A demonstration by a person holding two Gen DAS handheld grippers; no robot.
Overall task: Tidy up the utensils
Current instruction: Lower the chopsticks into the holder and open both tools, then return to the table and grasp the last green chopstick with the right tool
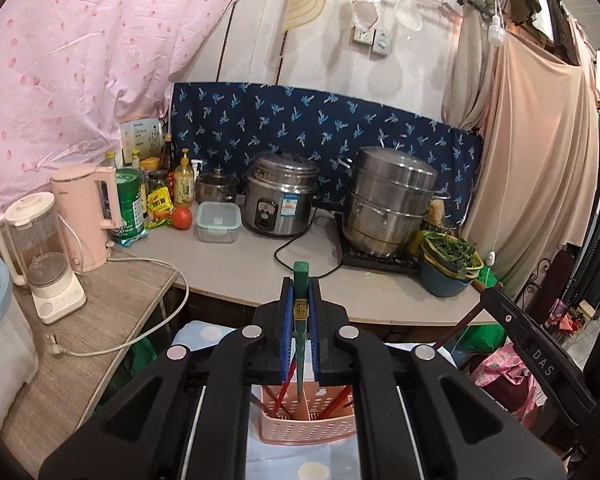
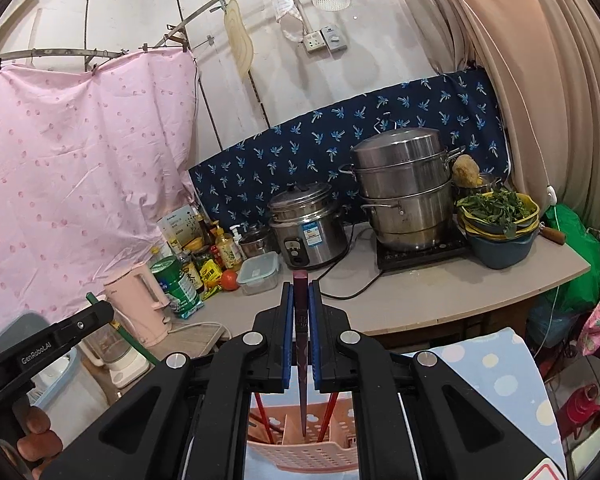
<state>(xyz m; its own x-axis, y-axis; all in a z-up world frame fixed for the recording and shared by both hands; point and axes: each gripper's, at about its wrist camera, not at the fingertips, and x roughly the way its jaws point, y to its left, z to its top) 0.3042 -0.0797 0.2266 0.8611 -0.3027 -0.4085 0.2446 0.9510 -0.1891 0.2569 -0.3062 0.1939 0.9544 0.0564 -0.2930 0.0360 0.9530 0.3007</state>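
Note:
My left gripper (image 1: 300,292) is shut on a green chopstick (image 1: 301,280), which points down into the pink slotted utensil basket (image 1: 306,428) below. My right gripper (image 2: 300,300) is shut on a dark purple chopstick (image 2: 301,320), whose tip is inside the same pink basket (image 2: 300,454). Red chopsticks (image 1: 286,384) (image 2: 262,412) stand in the basket's compartments. The right gripper's arm (image 1: 528,344) shows at the right of the left wrist view. The left gripper's arm (image 2: 48,344) with the green chopstick (image 2: 134,344) shows at the left of the right wrist view.
The basket stands on a blue dotted cloth (image 2: 496,372). Behind is a counter (image 1: 236,264) with a rice cooker (image 1: 280,200), a steamer pot (image 1: 388,208), a bowl of greens (image 1: 450,264), a pink kettle (image 1: 88,216), a blender (image 1: 40,256), bottles and a food box (image 1: 217,222).

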